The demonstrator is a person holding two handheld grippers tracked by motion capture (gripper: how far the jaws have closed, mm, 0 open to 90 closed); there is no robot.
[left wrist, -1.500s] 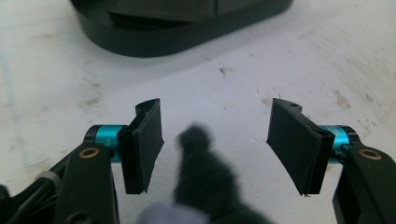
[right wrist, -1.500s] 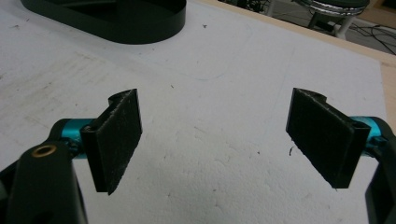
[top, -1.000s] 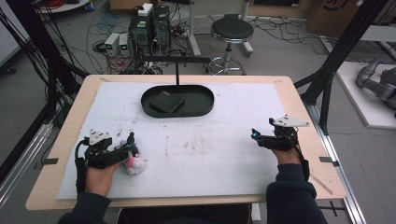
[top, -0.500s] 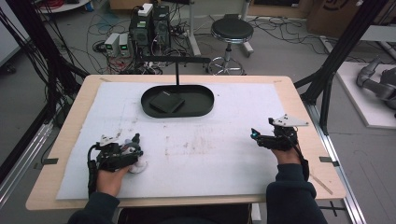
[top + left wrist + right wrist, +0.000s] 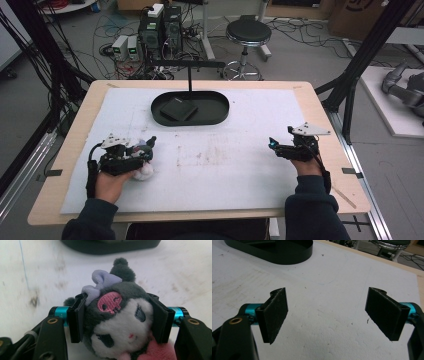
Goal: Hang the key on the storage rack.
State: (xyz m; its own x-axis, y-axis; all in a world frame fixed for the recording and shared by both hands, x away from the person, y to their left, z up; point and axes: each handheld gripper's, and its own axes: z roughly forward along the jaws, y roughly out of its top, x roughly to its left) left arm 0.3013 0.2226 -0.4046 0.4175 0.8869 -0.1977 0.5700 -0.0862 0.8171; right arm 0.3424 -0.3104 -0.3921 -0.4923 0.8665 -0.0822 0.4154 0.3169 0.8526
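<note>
Grasp stage, by our reading. We start at lower left of the high view: the left gripper (image 5: 145, 150) sits over the plush (image 5: 144, 170) on the white mat (image 5: 240, 165). In the left gripper view the plush (image 5: 117, 320) lies between the two black jaws, and both pads (image 5: 77, 317) press against the sides of its head. The jaws have just been closing, with the toy between them, so we log this gripper as clamped on the plush. We cannot tell whether the toy has left the mat.

Centre, upper part of the high view: the black oval tray (image 5: 220, 112) holds a dark flat square (image 5: 179, 109) and otherwise has room. We judge it the likely drop-off, well apart from the plush. If so, lift, carry and release are all left to do.

Right of the high view: the right gripper (image 5: 272, 143) rests on the mat. In the right gripper view its pads (image 5: 274, 315) stand wide apart, nothing between them; it is idle.

Plush, as seen: round head with a white face, a dark grey hood with ears, a lilac bow, a pink skull patch on the forehead and pink fabric below the chin. It is soft and looks squeezed slightly at the pads; we expect it to hold, though it could slip.
</note>
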